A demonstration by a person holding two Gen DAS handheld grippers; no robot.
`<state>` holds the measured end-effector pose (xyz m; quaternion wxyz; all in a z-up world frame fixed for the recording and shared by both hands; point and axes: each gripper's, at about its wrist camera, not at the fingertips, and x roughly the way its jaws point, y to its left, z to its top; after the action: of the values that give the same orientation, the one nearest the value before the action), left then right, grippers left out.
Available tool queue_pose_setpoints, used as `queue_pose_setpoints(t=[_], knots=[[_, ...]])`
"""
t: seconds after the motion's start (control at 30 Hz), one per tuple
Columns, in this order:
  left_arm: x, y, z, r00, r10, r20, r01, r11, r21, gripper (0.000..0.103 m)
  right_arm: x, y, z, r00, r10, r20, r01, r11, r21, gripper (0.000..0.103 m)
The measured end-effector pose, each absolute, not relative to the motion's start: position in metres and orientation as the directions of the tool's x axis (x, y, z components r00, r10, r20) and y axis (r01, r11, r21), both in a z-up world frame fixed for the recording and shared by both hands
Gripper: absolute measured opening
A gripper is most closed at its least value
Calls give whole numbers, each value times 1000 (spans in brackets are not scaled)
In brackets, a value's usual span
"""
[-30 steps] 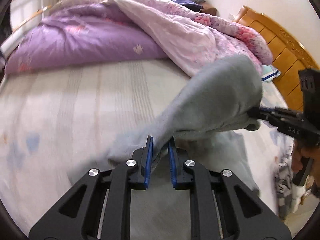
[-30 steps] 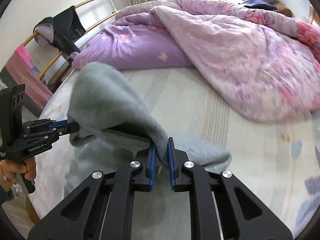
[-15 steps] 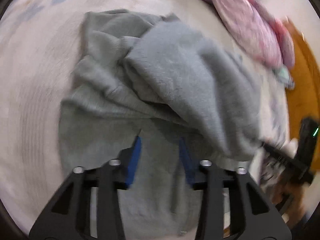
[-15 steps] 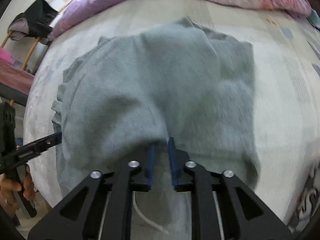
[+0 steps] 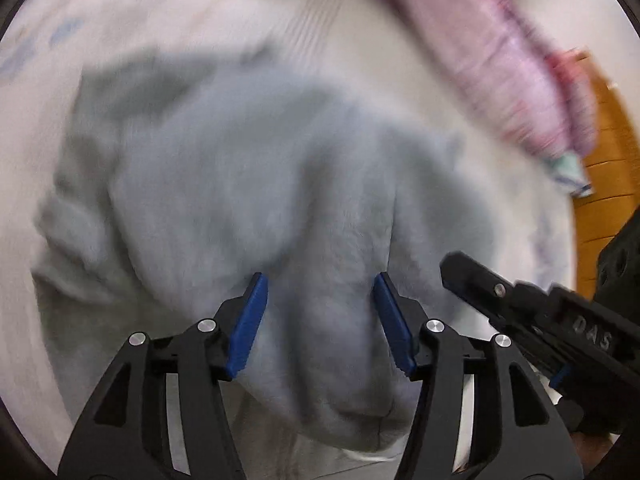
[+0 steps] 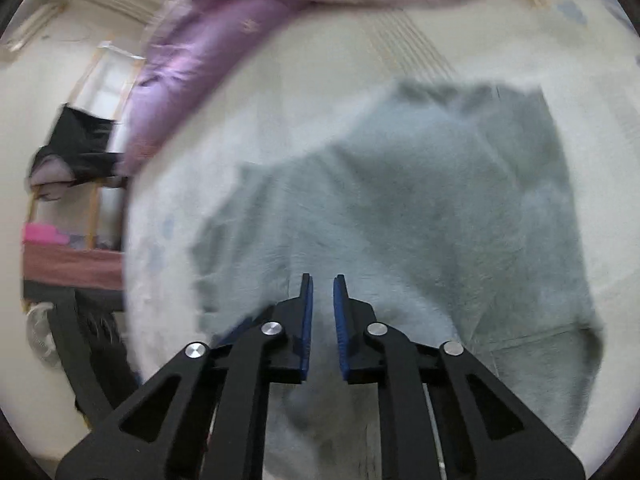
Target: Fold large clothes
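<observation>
Honestly, the fold could slump askew if the closing right tongs (image 6: 320,328), pads near together with nothing visibly pinched, snag the cloth while the empty left tongs (image 5: 318,320) are opening: the grey sweater (image 5: 248,208) lies rumpled, doubled on the bed (image 5: 168,12), quilt (image 5: 500,68) at two o'clock.

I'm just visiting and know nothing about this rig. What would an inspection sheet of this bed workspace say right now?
Surface: pale bedsheet, patterned.
Job's things: grey garment lying on the sheet, folded over itself.
Clutter: purple duvet and pink quilt at the far side.
Grippers: left gripper opening over the garment, pads clear; right gripper closing, narrow gap, no cloth visibly pinched.
Cables: nothing seen.
Surroundings: wooden headboard; rack with dark clothes.
</observation>
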<state>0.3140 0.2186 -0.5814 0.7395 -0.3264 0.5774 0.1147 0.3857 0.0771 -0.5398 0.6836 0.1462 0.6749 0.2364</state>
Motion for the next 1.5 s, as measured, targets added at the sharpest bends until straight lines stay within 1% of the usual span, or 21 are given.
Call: queue_pose_setpoints(t=[0.07,0.13,0.3,0.43,0.47,0.5,0.57,0.6,0.63,0.7,0.73,0.83,0.97,1.07,1.2,1.3,1.33,1.37,1.43,1.47,1.5], knots=[[295,215,-609,249,-236,-939,-591,731,-341,56,367,71,-581,-119,449,-886,-61,887,458,5],[280,211,-615,255,-219,-942,-587,739,-330,56,350,63,-599,-128,452,-883,-41,887,460,0],[270,204,-620,259,-186,-948,-534,790,-301,56,347,59,-608,-122,474,-872,-28,877,480,0],[270,214,-608,253,-249,-935,-560,751,-351,57,357,64,-601,-157,462,-873,-47,879,474,0],[271,221,-600,264,-278,-924,-571,727,-382,57,361,64,-592,-161,460,-873,-51,879,473,7],[273,225,-596,270,-287,-919,-580,713,-393,59,367,64,-581,-148,465,-873,-59,877,477,7],[274,241,-580,298,-279,-913,-611,679,-407,70,385,66,-556,-102,489,-866,-89,863,498,13],[276,254,-570,326,-270,-906,-635,647,-421,71,397,67,-540,-62,492,-868,-110,861,496,17],[278,269,-562,368,-267,-891,-656,604,-452,73,408,69,-530,-29,483,-875,-127,867,482,31],[291,292,-554,412,-255,-875,-693,536,-483,77,433,73,-514,27,461,-887,-146,880,453,52],[304,308,-554,421,-253,-871,-712,503,-491,78,451,76,-509,49,448,-893,-142,888,438,57],[348,341,-559,414,-228,-881,-739,481,-471,78,497,81,-520,33,409,-912,-68,911,406,62],[420,360,-577,283,-196,-939,-740,578,-344,81,547,83,-551,-32,374,-927,85,925,370,64],[453,363,-598,189,-224,-956,-761,582,-287,81,569,91,-572,-68,313,-947,119,945,304,68],[472,365,-620,115,-271,-956,-789,560,-254,82,582,94,-600,-152,340,-928,215,928,305,68],[481,360,-635,40,-245,-969,-780,598,-184,81,586,97,-611,-159,347,-924,228,924,308,68],[481,357,-636,30,-228,-973,-772,613,-168,81,586,97,-616,-158,343,-926,224,926,305,63],[480,356,-636,30,-210,-977,-771,617,-157,74,584,96,-620,-161,309,-937,207,939,274,49],[474,353,-633,16,-158,-987,-772,626,-113,61,576,94,-619,-142,304,-942,189,943,275,39],[470,352,-631,16,-141,-990,-764,637,-103,54,573,91,-617,-133,312,-941,172,942,288,26],[467,351,-631,19,-132,-991,-752,651,-101,51,569,87,-617,-130,353,-927,169,929,330,18]])
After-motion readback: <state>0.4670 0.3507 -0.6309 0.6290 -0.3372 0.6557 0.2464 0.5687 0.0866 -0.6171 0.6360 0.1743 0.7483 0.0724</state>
